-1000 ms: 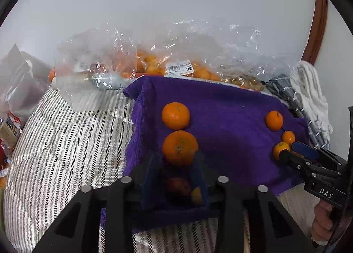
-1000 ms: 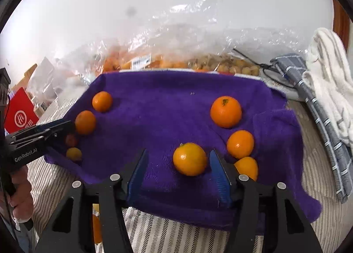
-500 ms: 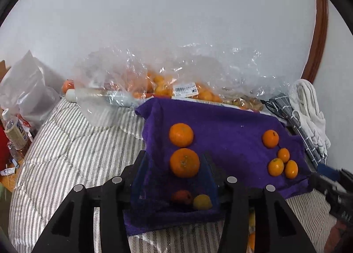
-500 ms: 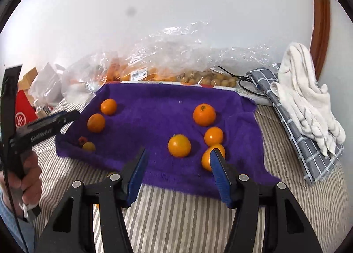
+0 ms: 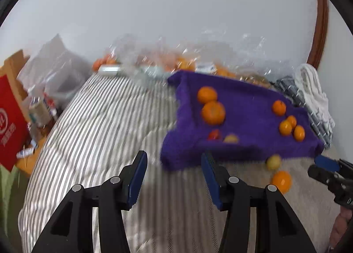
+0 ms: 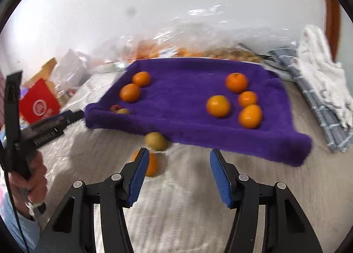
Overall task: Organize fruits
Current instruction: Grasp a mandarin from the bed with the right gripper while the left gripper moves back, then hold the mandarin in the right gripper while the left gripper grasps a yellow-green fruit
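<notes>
left gripper [image 5: 174, 174]: jaws just opened wider, empty | right gripper [image 6: 178, 170]: jaws open, empty | orange [image 6: 152, 163] on striped bed, off purple towel [image 6: 176, 89], touching right gripper's left jaw; right hand nearer

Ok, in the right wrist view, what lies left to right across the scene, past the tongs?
Hand holding the left tongs → red box → purple towel carrying oranges → grey checked cloth → white towel.

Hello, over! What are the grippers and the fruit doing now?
Left gripper open, jaws just widened, empty. Right gripper open, empty. Eight fruits on purple towel; two fruits off it on the bedding. Nothing blocking.
</notes>
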Available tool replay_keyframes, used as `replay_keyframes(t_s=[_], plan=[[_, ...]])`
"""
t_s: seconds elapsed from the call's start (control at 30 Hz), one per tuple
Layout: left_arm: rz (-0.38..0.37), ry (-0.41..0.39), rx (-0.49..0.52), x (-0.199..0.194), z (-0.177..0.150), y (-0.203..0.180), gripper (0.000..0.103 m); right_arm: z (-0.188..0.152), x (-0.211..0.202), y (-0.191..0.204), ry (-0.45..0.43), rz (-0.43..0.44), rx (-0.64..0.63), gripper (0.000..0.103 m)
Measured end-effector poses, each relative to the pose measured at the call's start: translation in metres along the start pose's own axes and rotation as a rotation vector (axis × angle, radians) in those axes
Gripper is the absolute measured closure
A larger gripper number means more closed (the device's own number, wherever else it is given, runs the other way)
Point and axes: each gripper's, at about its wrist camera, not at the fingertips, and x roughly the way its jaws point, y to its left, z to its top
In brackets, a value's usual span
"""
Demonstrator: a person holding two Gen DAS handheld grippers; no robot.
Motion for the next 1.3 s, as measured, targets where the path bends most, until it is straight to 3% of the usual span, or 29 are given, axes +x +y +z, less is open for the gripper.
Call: replay_keyframes(t_s=[0.27,0.43,0.6,0.73,1.0,1.2,1.3], plan=[[-0.031,0.045,-0.064,0.003,-0.022,0.021,0.052,-0.005,0.038,0.031,0.08,0.011,-0.081,0.046],[-0.024,0.062,-0.104,0.005,-0.025,0.027,0.052,-0.01,0.056,0.034,0.106,-0.012,-0.096,0.058],[-0.032,0.05,-0.134,0.003,-0.025,0.031,0.052,-0.014,0.053,0.034,0.077,-0.004,-0.099,0.071],[-0.052,0.042,-0.15,0.002,-0.024,0.033,0.052,-0.015,0.042,0.03,0.064,-0.015,-0.087,0.071],[-0.098,0.022,-0.142,-0.002,-0.025,0.031,0.052,-0.029,0.007,-0.01,-0.009,-0.095,-0.052,0.071],[-0.162,0.029,-0.035,-0.002,-0.025,0.01,0.052,-0.048,-0.01,-0.061,-0.012,-0.152,0.064,0.071],[-0.131,0.048,0.017,0.0,-0.027,-0.002,0.052,-0.053,-0.019,-0.081,-0.019,-0.191,0.106,0.071]])
